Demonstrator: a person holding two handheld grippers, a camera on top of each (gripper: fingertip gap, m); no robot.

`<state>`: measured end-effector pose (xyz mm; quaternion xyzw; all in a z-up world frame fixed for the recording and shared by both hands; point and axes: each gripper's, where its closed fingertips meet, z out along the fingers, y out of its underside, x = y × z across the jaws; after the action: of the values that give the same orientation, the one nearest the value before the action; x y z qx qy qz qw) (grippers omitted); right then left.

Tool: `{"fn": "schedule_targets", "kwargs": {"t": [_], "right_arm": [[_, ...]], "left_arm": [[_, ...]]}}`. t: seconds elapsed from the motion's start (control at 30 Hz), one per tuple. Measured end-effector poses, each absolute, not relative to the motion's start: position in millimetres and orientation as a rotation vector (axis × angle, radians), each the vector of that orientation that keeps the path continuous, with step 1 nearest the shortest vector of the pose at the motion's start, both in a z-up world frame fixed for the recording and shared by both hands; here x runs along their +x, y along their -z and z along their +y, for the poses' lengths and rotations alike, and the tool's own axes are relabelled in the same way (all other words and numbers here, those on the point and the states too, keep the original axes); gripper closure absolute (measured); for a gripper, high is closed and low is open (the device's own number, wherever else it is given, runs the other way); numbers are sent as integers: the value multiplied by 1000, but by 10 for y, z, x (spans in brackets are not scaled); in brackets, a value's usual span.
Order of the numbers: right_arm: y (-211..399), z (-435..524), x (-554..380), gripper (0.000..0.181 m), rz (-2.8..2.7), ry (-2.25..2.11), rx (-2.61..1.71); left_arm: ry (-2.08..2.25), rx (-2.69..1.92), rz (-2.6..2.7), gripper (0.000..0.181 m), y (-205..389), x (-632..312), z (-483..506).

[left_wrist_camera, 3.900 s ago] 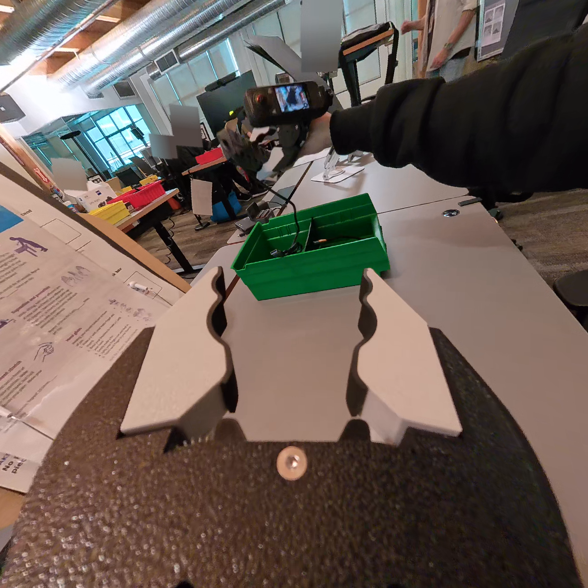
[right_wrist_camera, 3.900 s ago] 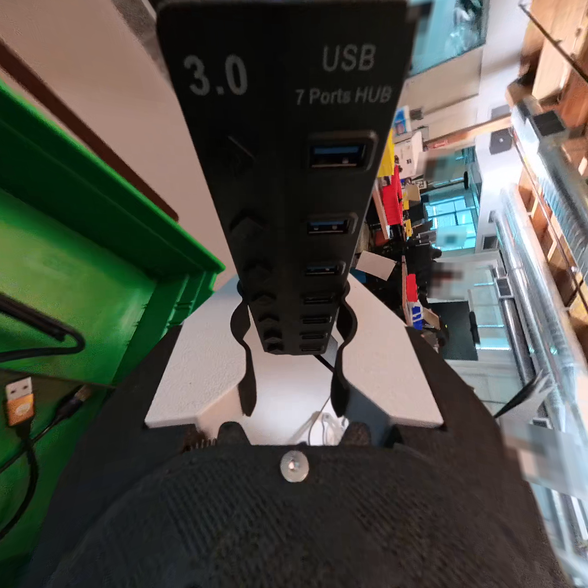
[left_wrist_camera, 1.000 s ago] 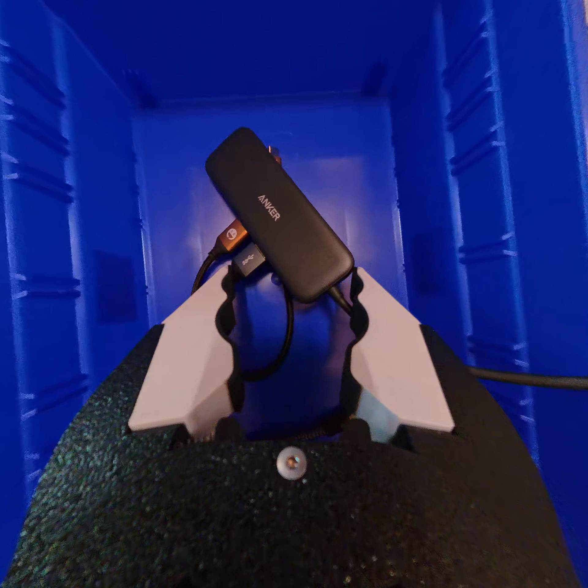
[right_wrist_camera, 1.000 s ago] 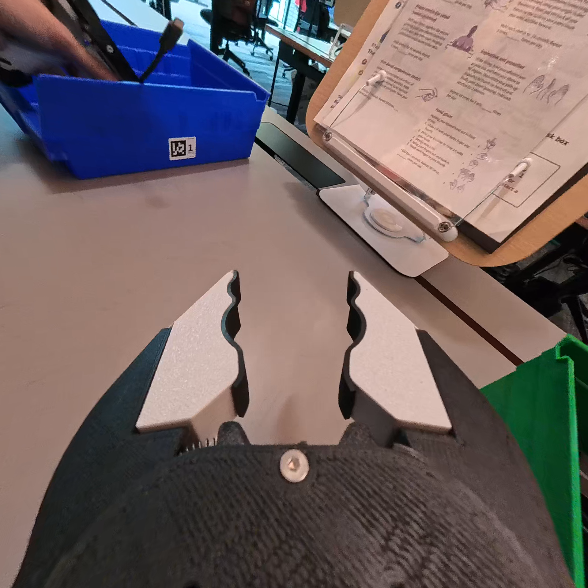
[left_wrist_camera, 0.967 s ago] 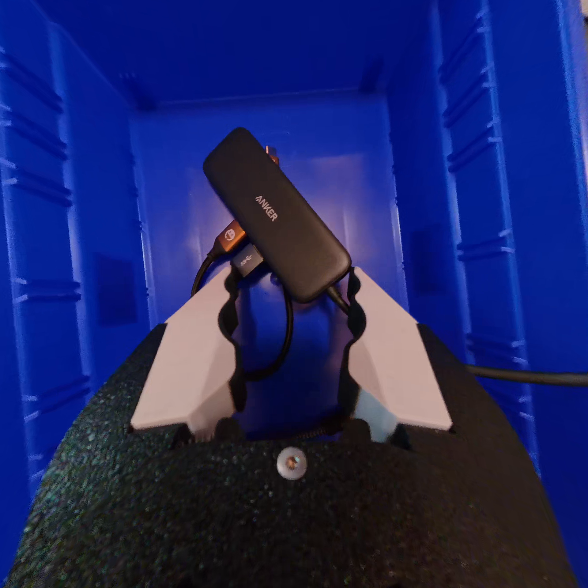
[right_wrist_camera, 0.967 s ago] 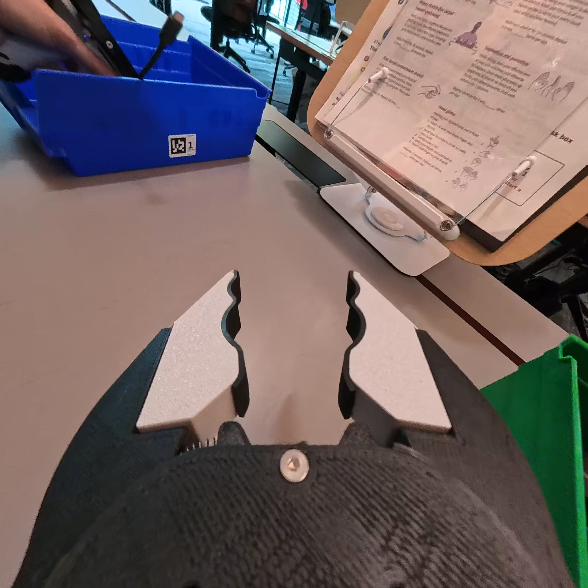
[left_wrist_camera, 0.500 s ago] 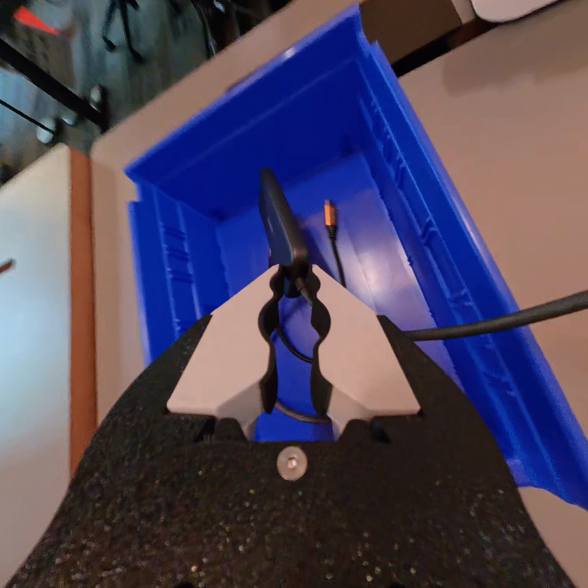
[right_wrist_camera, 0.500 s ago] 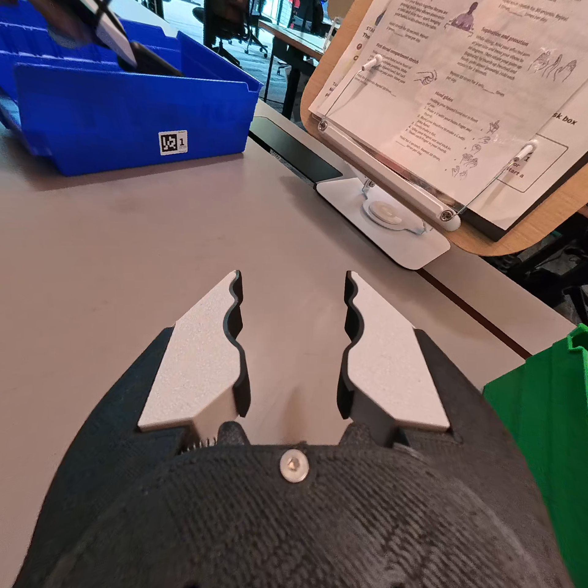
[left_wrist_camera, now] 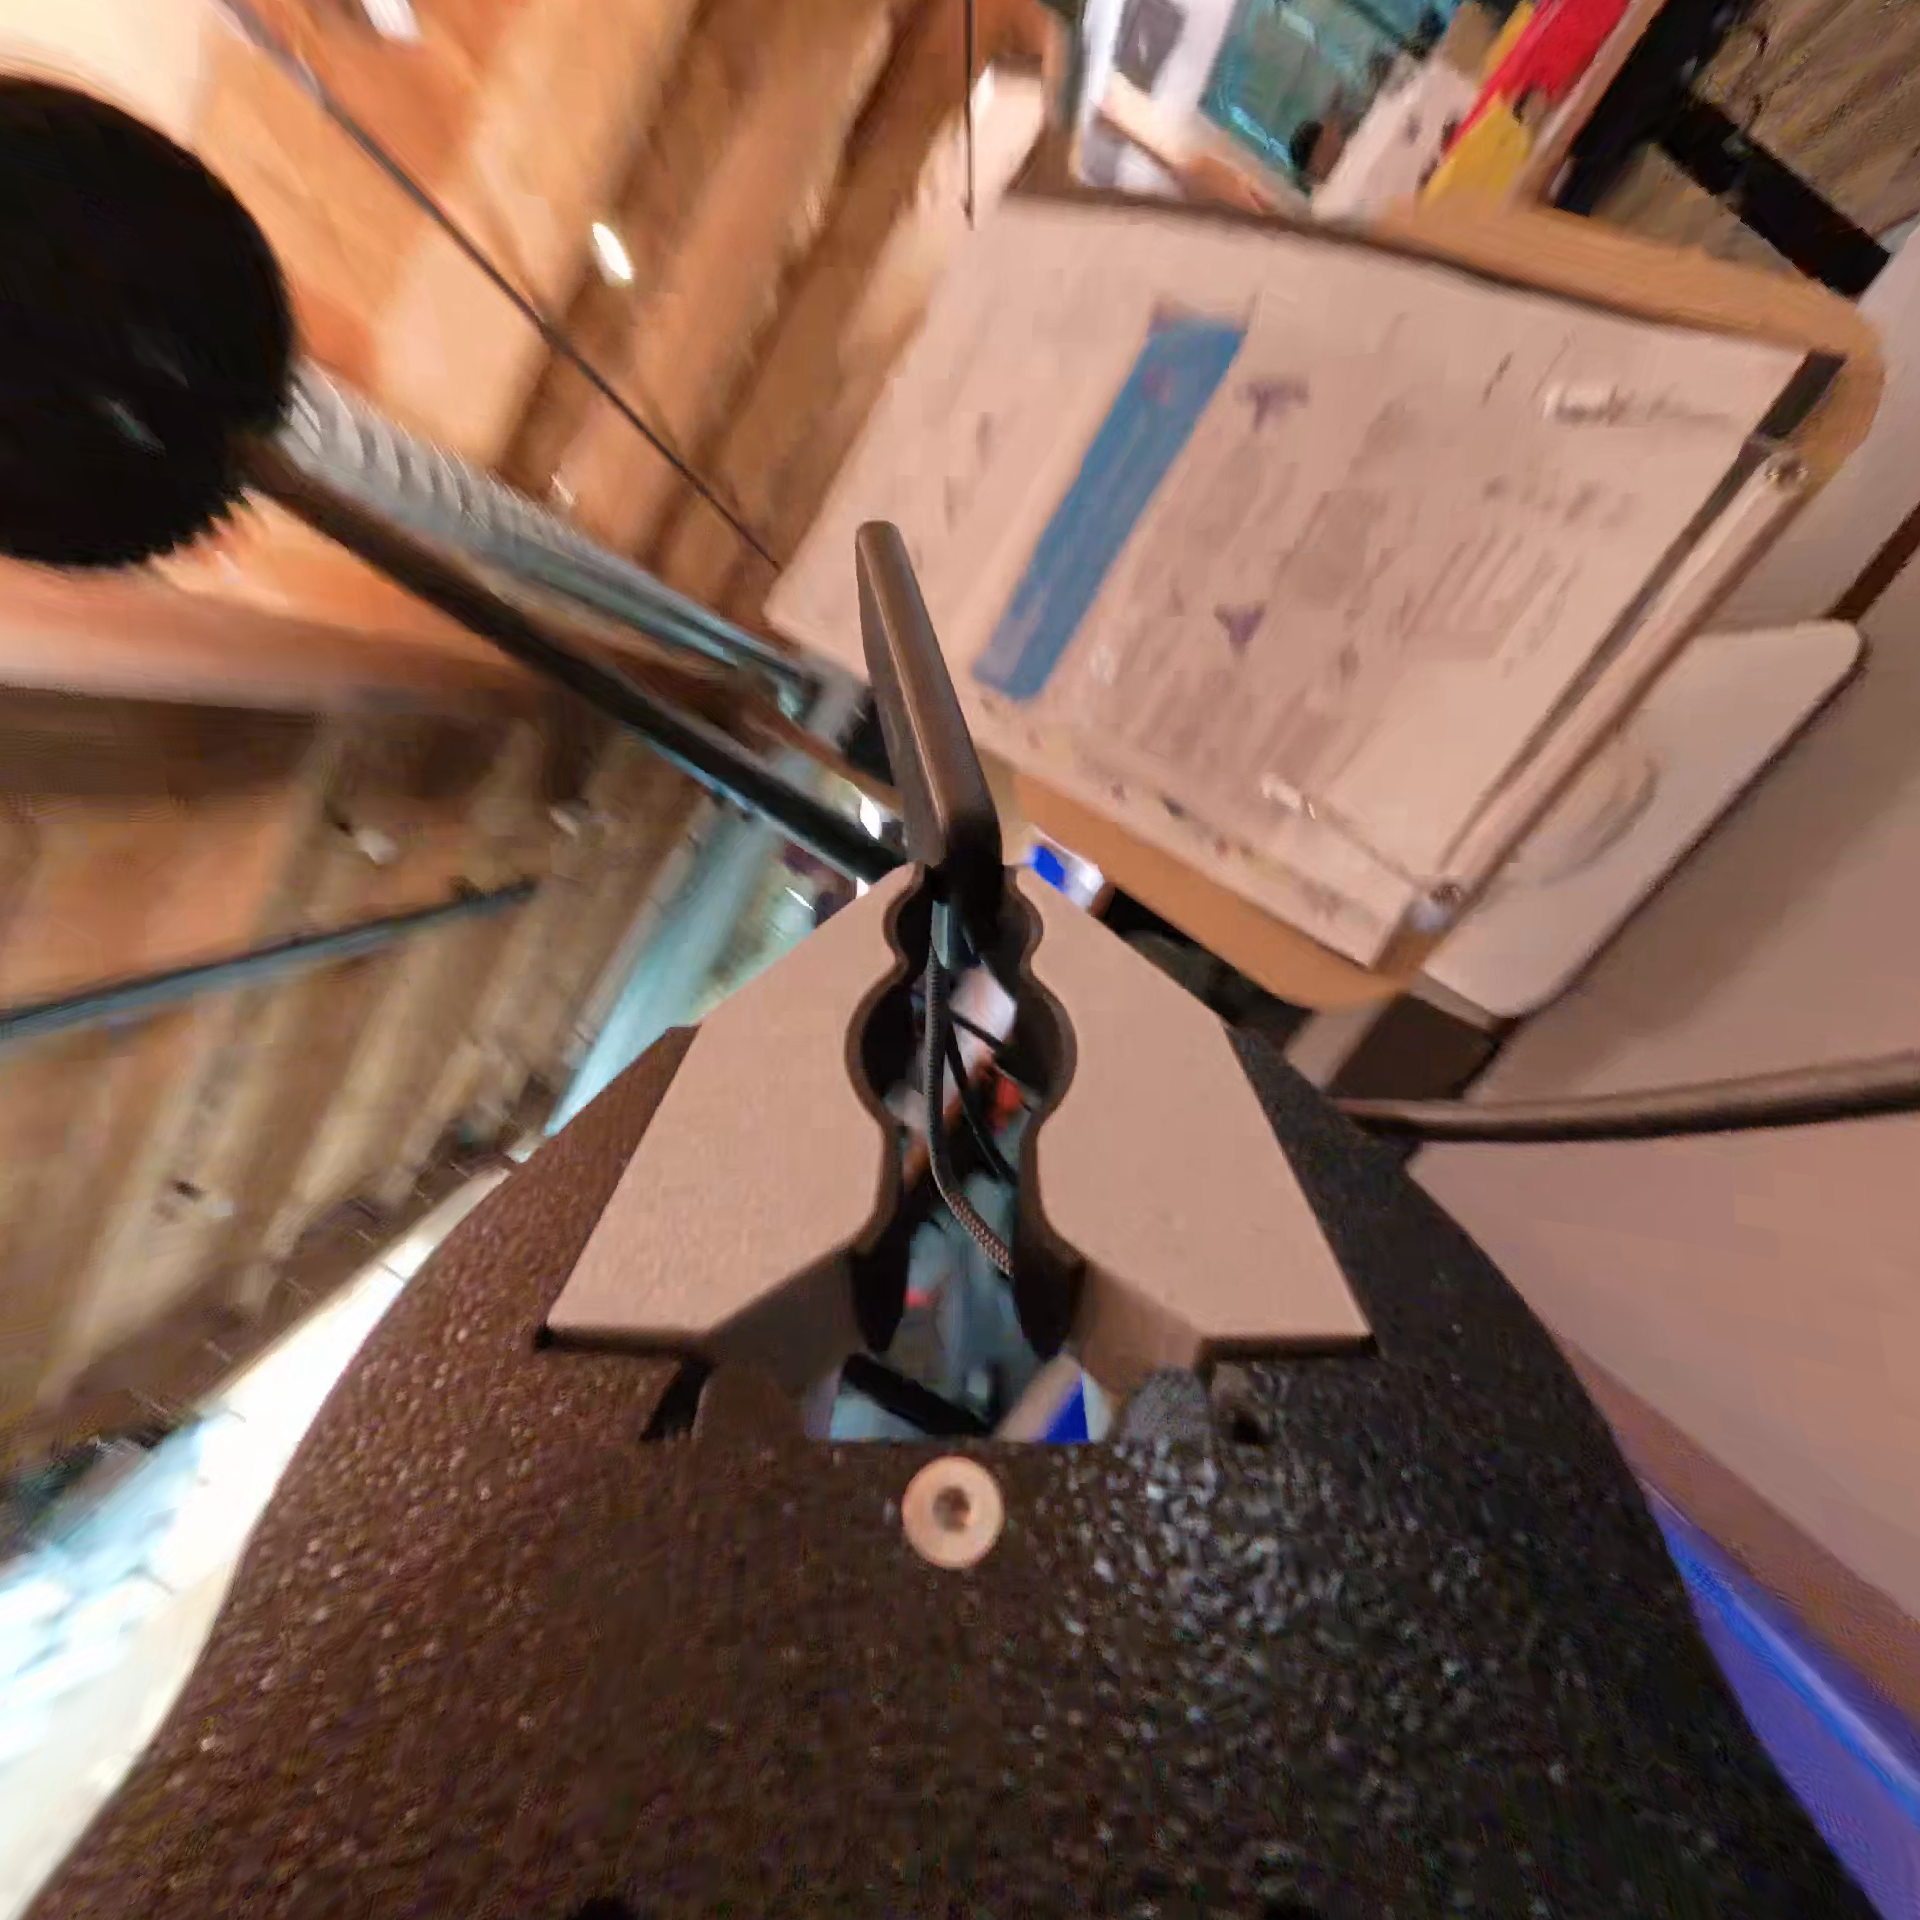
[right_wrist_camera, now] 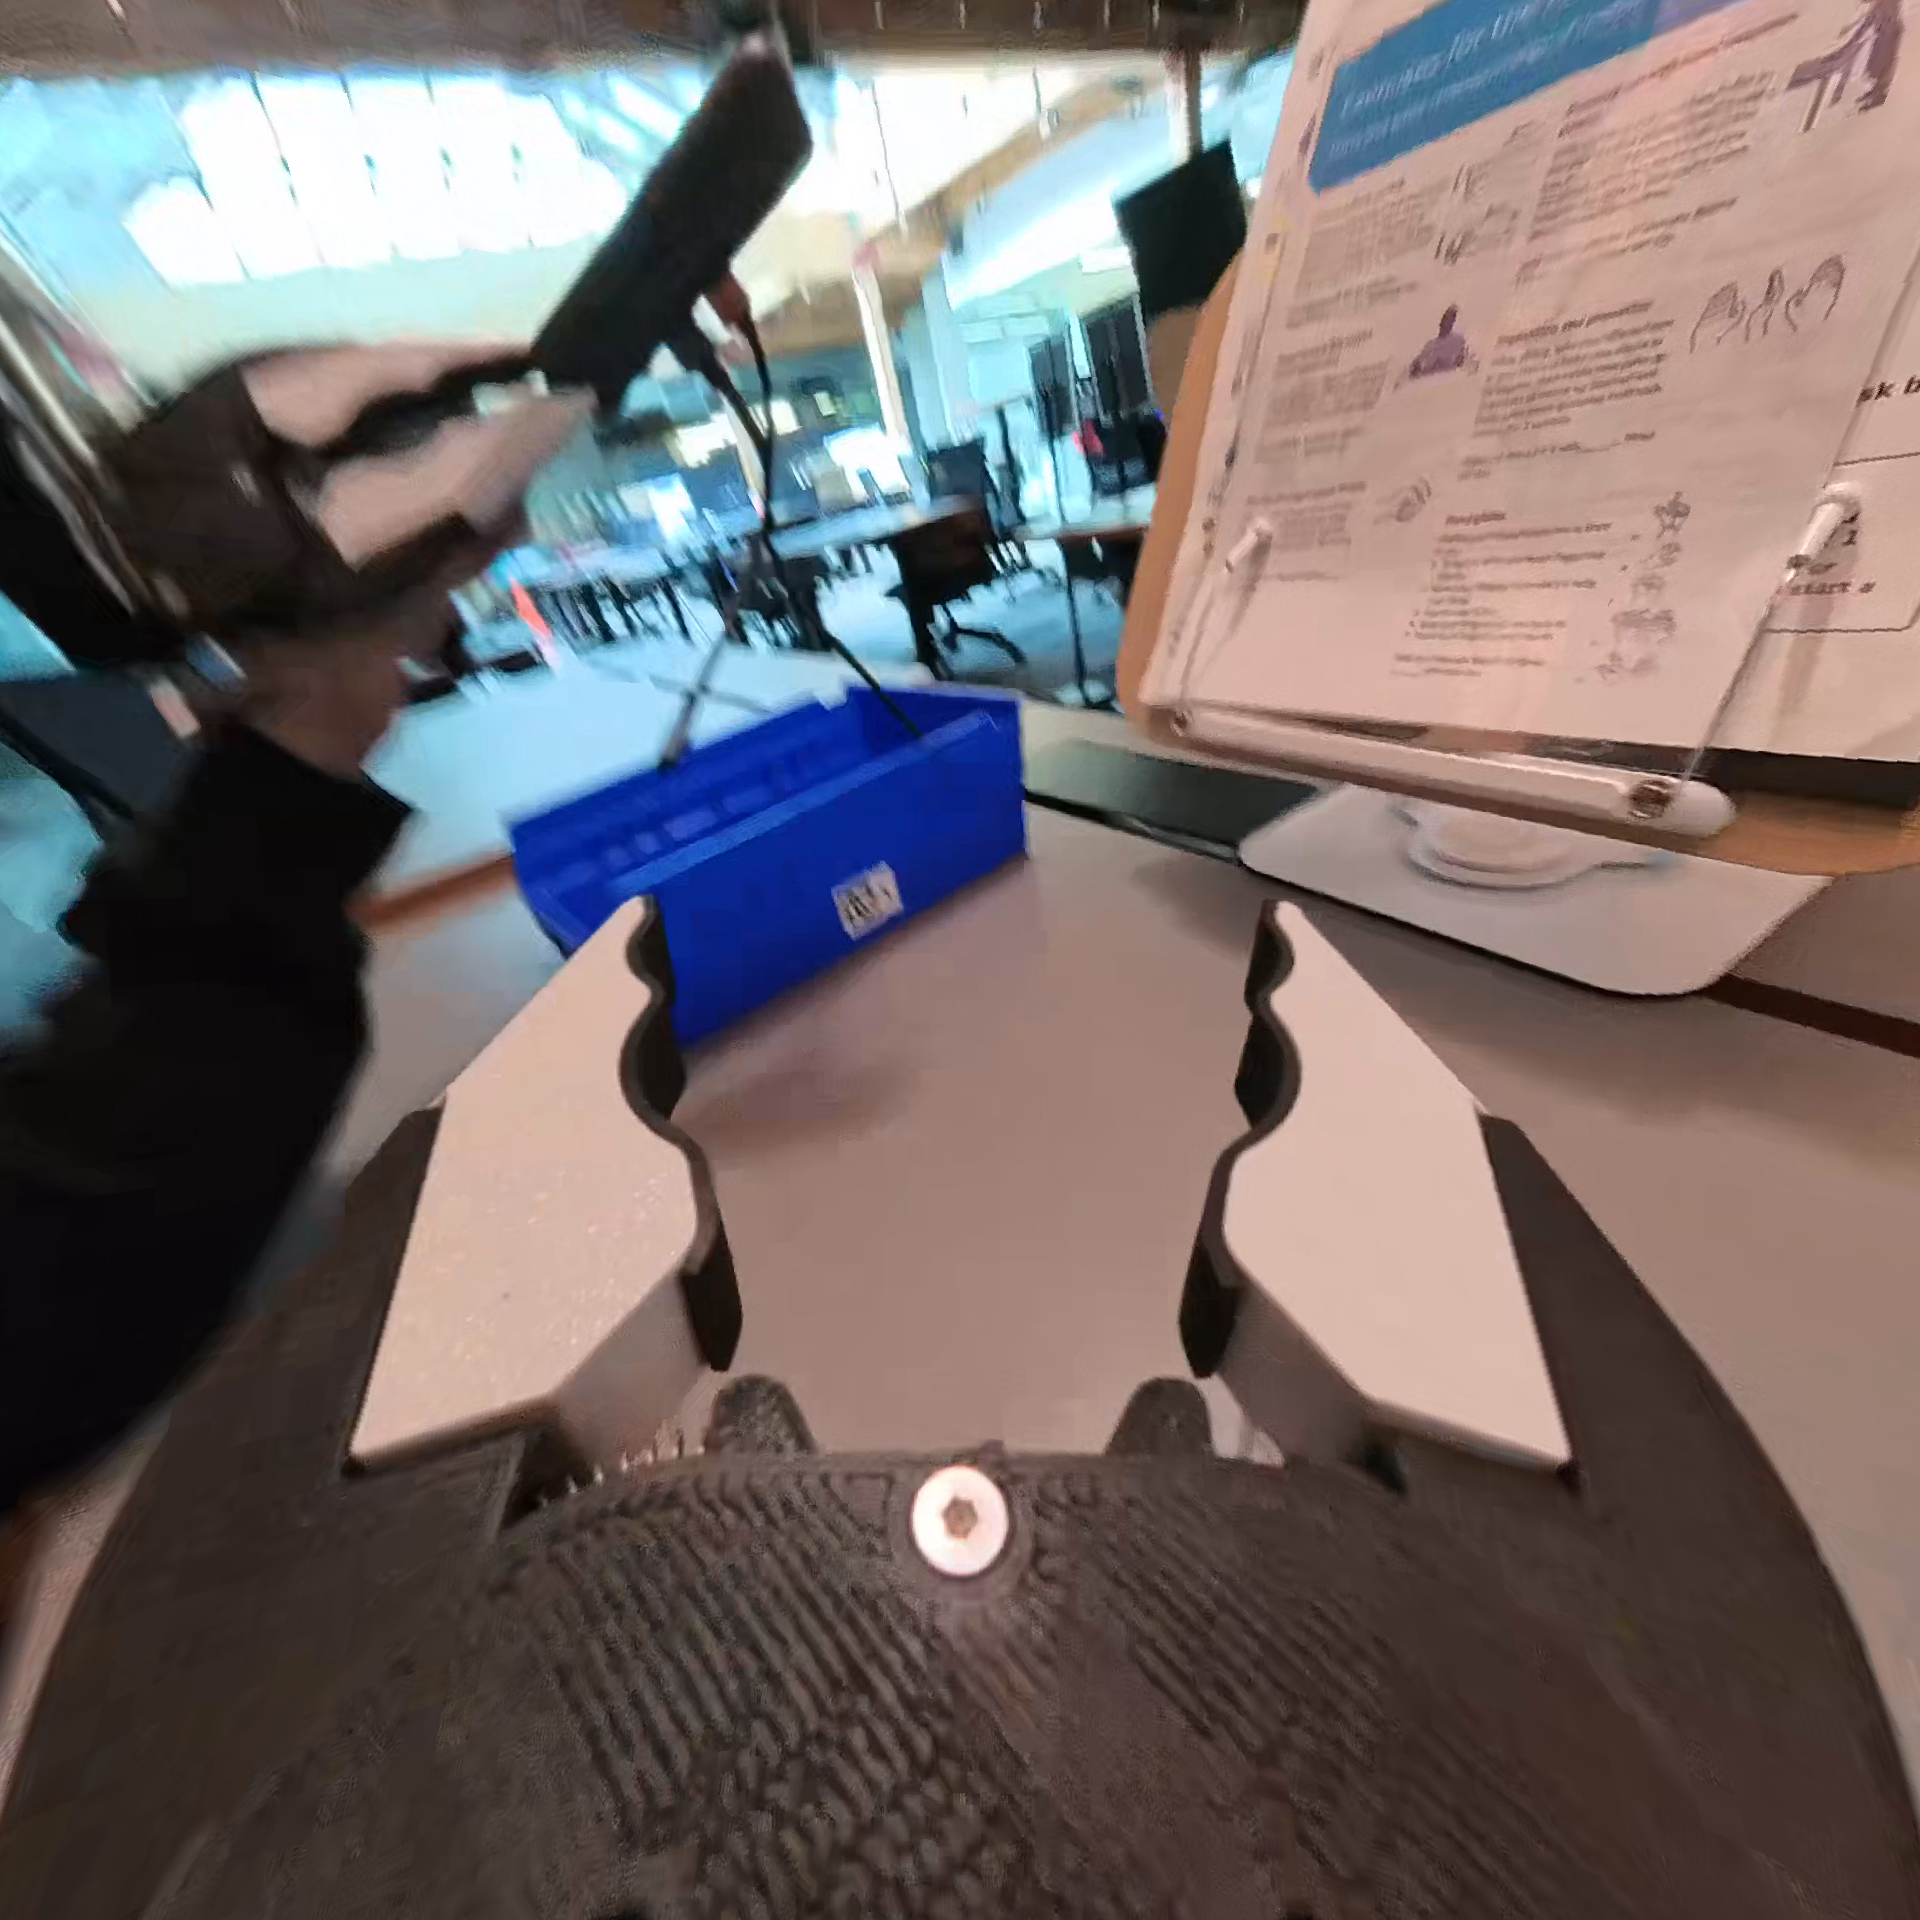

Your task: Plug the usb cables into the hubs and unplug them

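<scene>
Hub (left_wrist_camera: 925,696) lifted, pinched in left tool (left_wrist_camera: 961,883)

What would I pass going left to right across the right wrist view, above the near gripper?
Black sleeve → left gripper holding a black hub → blue bin → document stand.

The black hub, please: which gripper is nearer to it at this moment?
Left. The left gripper has its jaws shut on the black hub, holding it up in the air. The right gripper is open and empty, low over the table, apart from it.
</scene>
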<state>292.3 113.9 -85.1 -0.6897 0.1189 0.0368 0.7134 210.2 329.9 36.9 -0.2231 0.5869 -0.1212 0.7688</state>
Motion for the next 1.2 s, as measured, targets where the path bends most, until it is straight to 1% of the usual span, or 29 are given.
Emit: {"fn": "schedule_targets", "kwargs": {"t": [0.03,0.07,0.17,0.23,0.33,0.43,0.5,0.53,0.57,0.6,0.63,0.7,0.77,0.83,0.9,1.1,1.2], "right_arm": [[721,1107,2890,74,284,-154,-1468],[578,1070,2833,76,287,-232,-1406],[169,915,2660,90,252,-390,-1235],[-18,814,2601,94,238,-422,-1162],[-182,703,2509,94,204,-444,-1121],[-175,668,2539,96,207,-410,-1142],[-82,677,2666,102,265,-395,-1158],[-67,670,2686,100,271,-420,-1144],[-49,668,2691,105,271,-453,-1138],[-26,668,2684,117,265,-482,-1140],[-14,666,2698,123,269,-491,-1134],[-56,616,2760,122,307,-519,-1066],[-75,586,2769,127,331,-616,-1032],[78,662,2835,142,381,-614,-1098],[110,671,2905,158,426,-637,-1054],[200,695,2980,162,468,-705,-985],[176,651,2983,170,416,-627,-981]], "left_arm": [[232,-400,1250,171,-456,2094,3104],[197,-313,1223,171,-533,2083,2904],[160,-94,1144,171,-665,2049,2286],[142,47,1109,171,-657,2033,1883],[123,215,1119,172,-482,2084,1396],[129,309,1163,172,-241,2191,1121],[148,336,1189,172,-120,2239,1017],[163,333,1203,172,-73,2265,989],[157,329,1212,172,-38,2295,987],[143,329,1224,172,-1,2326,1000],[143,333,1235,172,31,2345,1005],[137,345,1232,172,81,2378,1022],[90,356,1235,172,147,2429,1046],[74,373,1226,172,207,2462,1026],[55,369,1247,172,291,2527,1037],[63,373,1269,171,390,2574,1036],[256,323,1366,160,477,2582,975]]}}
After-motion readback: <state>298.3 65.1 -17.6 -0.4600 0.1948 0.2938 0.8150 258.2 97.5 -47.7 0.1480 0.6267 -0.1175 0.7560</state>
